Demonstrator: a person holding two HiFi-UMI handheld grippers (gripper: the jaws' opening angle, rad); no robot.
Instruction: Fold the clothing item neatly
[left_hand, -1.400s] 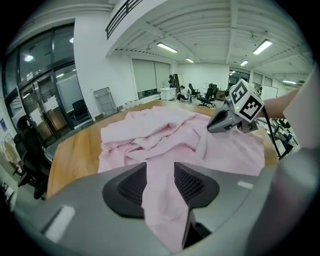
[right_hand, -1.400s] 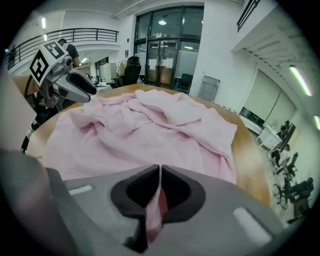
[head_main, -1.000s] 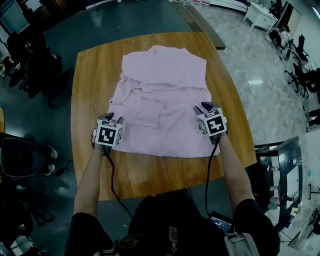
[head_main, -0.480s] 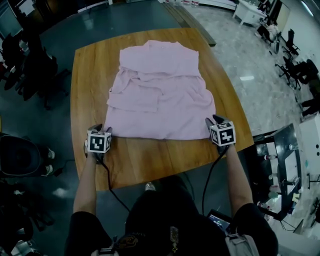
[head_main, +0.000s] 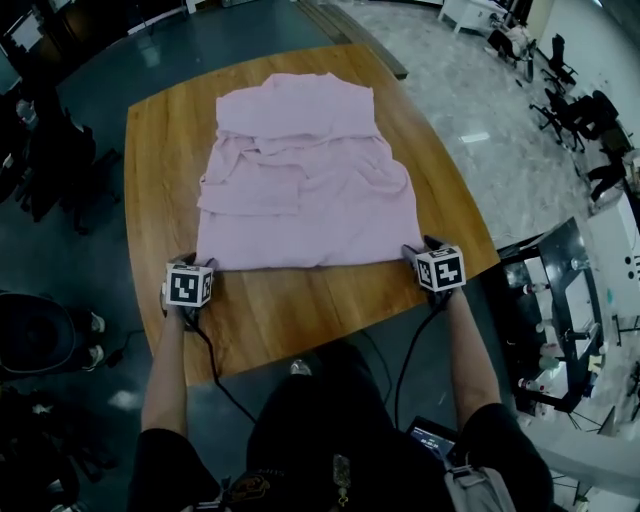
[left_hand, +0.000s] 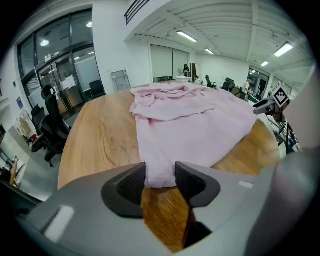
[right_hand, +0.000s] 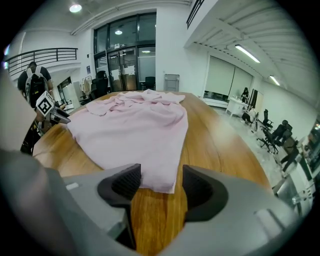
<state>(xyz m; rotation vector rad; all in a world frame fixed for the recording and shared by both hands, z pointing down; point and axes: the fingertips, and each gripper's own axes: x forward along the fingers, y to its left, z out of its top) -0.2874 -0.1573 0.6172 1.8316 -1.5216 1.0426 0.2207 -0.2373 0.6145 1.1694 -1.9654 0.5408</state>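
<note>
While the pink shirt is lying flat on the desk, near part smooth and far part w/ tucked-in sleeves a bit rumpled, its long axis is running straight away from the person. The collar end is pointing to the far desk edge and the hem is pointing back at the person. The hem is stretching crosswise near the front edge, each corner sitting right at a tool.

The left tool is straddling the near-left corner. Its jaws have just been opening and the cloth is lying slack on the wood btwn the pads, so it is looking let go, not pinched. The right tool is sitting at the near-right corner, jaws also just opened and now spread wide, w/ a clear gap beside the cloth edge.

Both hands are equally near, one per corner, w/ the shirt lying ahead of both tools. Judging by that, the next fold is probably carrying the hem along the long axis toward the collar, and that is needing a fresh grip at both corners.
</note>
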